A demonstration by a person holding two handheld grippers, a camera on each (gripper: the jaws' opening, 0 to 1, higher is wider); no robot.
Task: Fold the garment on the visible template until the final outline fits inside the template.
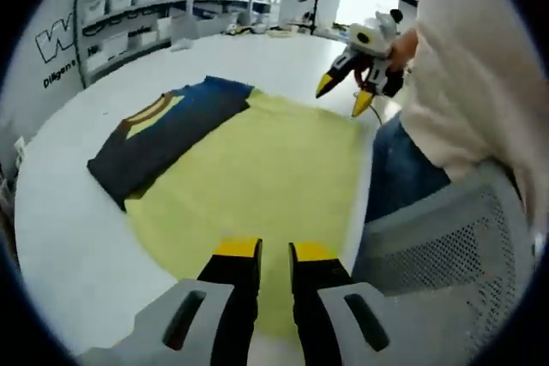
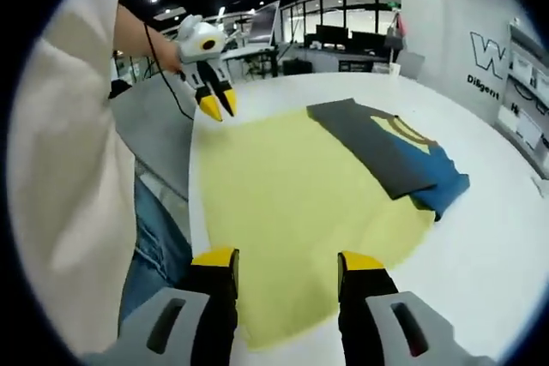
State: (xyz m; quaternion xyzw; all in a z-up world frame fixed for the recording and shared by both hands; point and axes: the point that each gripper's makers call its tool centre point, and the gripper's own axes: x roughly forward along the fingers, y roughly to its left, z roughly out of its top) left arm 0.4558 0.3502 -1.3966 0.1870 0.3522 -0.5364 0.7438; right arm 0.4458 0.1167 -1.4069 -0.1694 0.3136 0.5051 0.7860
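A folded garment [image 1: 167,135], dark grey with a blue part and a yellow neckline, lies along one edge of the yellow template [image 1: 266,186] on the white table. In the right gripper view the garment [image 2: 386,147] sits at the template's [image 2: 300,203] far right side. My left gripper [image 1: 275,250] hovers over the template's near edge, jaws close together with nothing between them; it also appears as the left gripper [image 2: 218,107] held in a hand. My right gripper [image 2: 287,260] stands wide open above the template, and appears as the right gripper [image 1: 343,96] with its tips spread.
The person holding the grippers, in a white top and jeans [image 1: 412,169], sits at the table's rim on a grey mesh chair [image 1: 446,246]. Shelves with white bins [image 1: 137,15] stand beyond the white table [image 1: 69,212]. Desks and monitors [image 2: 343,40] fill the room behind.
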